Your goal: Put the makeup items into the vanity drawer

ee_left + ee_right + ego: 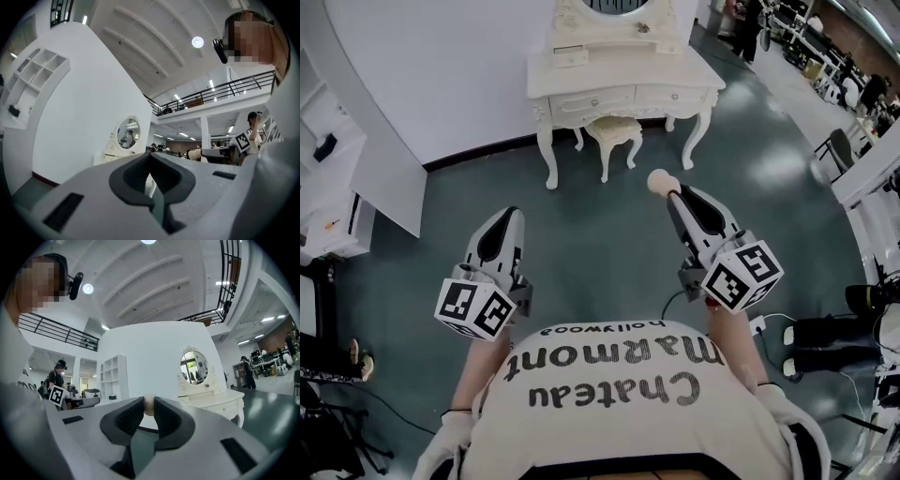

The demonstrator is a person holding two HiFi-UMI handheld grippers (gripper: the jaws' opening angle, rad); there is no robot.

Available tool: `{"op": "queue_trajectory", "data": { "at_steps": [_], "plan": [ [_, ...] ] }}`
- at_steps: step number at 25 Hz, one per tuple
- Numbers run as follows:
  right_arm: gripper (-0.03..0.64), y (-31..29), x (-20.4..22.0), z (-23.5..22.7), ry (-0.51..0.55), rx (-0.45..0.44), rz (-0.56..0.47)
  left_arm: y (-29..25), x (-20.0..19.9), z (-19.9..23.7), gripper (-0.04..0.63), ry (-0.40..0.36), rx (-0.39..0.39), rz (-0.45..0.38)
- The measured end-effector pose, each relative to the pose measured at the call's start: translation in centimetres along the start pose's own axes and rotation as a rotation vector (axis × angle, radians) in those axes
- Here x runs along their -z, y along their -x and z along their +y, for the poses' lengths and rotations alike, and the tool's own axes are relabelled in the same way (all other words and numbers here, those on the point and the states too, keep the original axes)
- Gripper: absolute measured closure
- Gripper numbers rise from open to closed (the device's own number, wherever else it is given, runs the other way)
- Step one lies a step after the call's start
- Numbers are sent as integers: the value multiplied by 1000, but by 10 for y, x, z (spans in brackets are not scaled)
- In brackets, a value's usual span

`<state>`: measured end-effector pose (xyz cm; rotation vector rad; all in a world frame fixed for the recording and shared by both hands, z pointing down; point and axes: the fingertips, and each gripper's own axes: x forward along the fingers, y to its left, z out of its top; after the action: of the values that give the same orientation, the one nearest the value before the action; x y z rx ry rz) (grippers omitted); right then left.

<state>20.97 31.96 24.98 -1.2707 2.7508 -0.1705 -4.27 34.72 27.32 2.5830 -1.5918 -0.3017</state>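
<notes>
Makeup sponge, beige and rounded, sits at the very tip of my right gripper. The two dark pads press on it from both sides, and part of it sticks out beyond the jaws. My left gripper holds nothing. Its jaws are closed and the tips meet, as its own view shows. I hold both grippers at about the same height in front of my body, left and right, well apart from each other, and both point toward the far side. The marker cube of the left gripper and the marker cube of the right gripper are at the near ends, close to my white shirt.

Under the grippers is only the dark grey-green floor. Far ahead stands the white vanity table, well apart from the sponge. Its two drawer fronts are flush with the frame, so they are closed. A small white stool is pushed partly under the table. The oval mirror stands on the table top. To the left of the vanity runs a white wall, and at its left end there is a white shelf unit. At the far left of the right gripper view another person is standing.
</notes>
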Motion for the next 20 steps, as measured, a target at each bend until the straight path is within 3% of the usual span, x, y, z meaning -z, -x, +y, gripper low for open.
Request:
{"op": "queue_trajectory", "data": {
  "at_steps": [4, 20],
  "plan": [
    [532, -20, 6, -5, 17, 9, 16, -16, 0, 20, 588, 20, 18, -1],
    [532, -101, 56, -64, -96, 0, 100, -88, 49, 69, 588, 170, 18, 123]
  ]
}}
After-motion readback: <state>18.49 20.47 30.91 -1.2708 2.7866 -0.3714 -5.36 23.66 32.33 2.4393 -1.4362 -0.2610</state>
